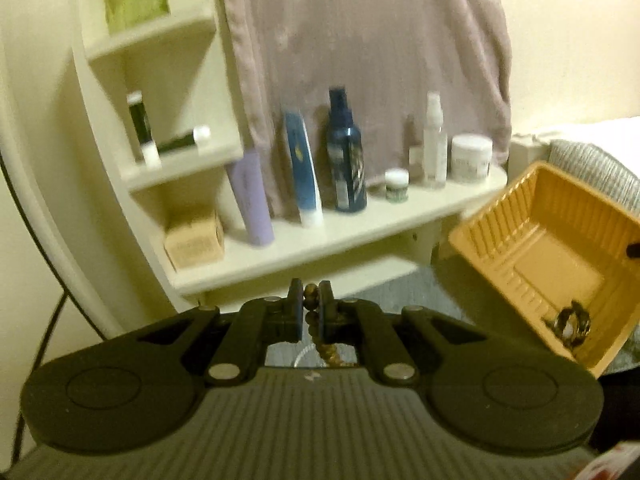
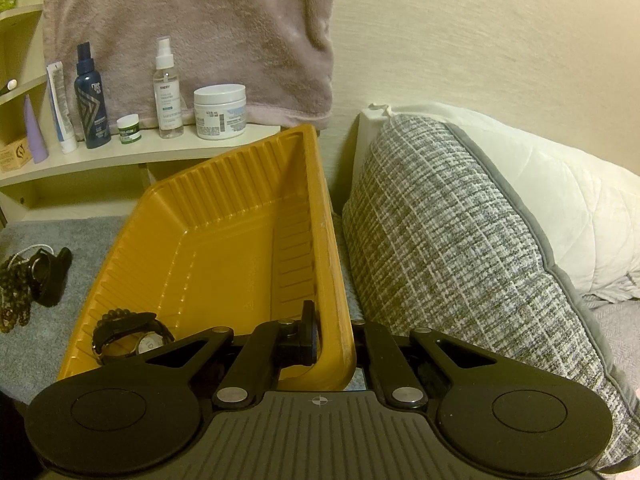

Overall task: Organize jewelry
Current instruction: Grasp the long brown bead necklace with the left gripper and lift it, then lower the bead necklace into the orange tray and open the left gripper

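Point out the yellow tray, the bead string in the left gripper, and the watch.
Yellow tray (image 2: 256,184): right wrist view, ribbed far wall.
Bead string (image 1: 311,300): left wrist view, beads between the fingers.
Watch (image 2: 148,345): right wrist view, pale dial.

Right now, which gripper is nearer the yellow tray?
Right. The right gripper is clamped on the yellow tray rim. The left gripper holds a beaded bracelet apart from it.
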`<state>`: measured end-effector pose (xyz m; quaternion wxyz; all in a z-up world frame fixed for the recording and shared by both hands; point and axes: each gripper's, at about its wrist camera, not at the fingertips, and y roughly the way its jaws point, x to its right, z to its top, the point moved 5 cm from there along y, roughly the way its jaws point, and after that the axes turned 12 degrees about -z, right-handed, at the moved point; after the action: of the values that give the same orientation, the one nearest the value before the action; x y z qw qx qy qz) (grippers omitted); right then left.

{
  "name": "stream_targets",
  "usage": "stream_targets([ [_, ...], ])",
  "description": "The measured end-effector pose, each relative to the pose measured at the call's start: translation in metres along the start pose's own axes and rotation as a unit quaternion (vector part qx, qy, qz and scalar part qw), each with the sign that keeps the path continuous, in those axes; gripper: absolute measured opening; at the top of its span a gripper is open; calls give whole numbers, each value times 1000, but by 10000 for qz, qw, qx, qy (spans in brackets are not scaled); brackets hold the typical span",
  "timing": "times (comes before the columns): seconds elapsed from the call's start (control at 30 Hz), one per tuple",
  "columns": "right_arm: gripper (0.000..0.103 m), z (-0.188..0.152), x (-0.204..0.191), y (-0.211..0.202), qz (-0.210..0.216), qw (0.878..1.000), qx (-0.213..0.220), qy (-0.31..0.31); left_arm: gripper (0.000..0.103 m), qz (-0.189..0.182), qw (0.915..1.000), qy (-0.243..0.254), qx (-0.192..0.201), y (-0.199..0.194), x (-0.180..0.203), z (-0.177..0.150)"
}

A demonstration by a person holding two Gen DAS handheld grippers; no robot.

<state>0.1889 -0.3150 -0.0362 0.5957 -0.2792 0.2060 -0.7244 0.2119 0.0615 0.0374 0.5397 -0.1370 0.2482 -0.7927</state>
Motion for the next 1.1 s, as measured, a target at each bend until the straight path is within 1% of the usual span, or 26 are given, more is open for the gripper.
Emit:
stream_targets([
  [0.27, 4, 0, -1, -1, -2, 10000, 2, -1, 6, -57, 9989, 278, 380, -19, 7, 36],
  [0.67, 4, 1, 0, 0, 1, 10000, 8, -12, 6, -121, 9956, 586, 727, -39, 14, 78],
  [0.83, 4, 1, 0, 0, 5, 10000, 12, -10, 6, -293, 9943, 640, 795, -42, 21, 92],
  [0.97, 4, 2, 1, 2, 11, 10000, 15, -7, 6, -558, 9922, 747, 823, -40, 36, 104],
  [1.1, 4, 3, 0, 3, 15, 10000, 23, -3, 6, -910, 9883, 850, 878, -34, 61, 114],
])
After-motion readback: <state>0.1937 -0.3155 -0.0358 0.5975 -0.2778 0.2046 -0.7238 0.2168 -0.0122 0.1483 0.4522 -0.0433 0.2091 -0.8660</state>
